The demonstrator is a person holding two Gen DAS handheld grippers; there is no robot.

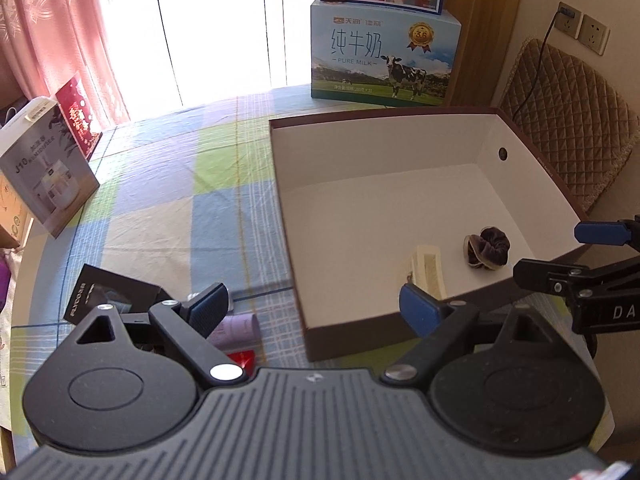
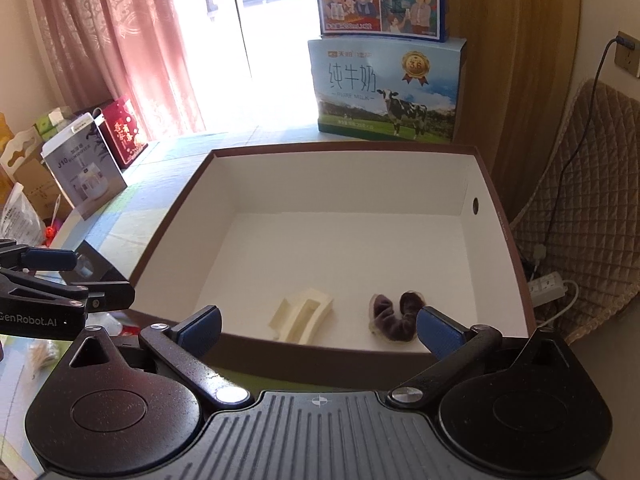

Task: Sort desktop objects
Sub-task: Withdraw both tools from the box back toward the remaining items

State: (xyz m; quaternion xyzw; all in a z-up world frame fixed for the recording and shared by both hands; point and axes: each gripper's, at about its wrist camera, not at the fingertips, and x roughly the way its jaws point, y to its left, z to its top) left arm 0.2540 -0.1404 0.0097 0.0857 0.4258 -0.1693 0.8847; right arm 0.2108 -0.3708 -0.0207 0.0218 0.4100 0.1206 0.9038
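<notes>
We see a large box (image 1: pixel 400 168), brown outside and white inside, open on a checked tablecloth (image 1: pixel 168 200). Inside it, near the front wall, lie a cream tray (image 2: pixel 302 314) and a dark scrunchie (image 2: pixel 394 316), a little apart from each other. The rest of the box floor is bare

Our left gripper (image 1: pixel 314 310) hangs above the cloth at the box's front left corner, its fingers spread wide and nothing between them. Under and just beside its left finger we make out a black carton (image 1: pixel 110 294), a pale purple tube (image 1: pixel 238 330) and a bit of red packet (image 1: pixel 242 360), all on the cloth outside the box and partly hidden by the gripper

Our right gripper (image 2: pixel 318 330) hovers over the front wall of the box, its fingers also wide apart and holding nothing; the scrunchie shows just beside its right fingertip, though we cannot tell whether they touch. In the left wrist view the right gripper reaches in from the right edge over the box's front right corner

Behind the box stand two stacked milk cartons (image 1: pixel 384 56). At the left edge of the table stand a grey humidifier box (image 1: pixel 48 172) and a red box (image 1: pixel 80 114), with a pink curtain (image 1: pixel 52 32) behind them
</notes>
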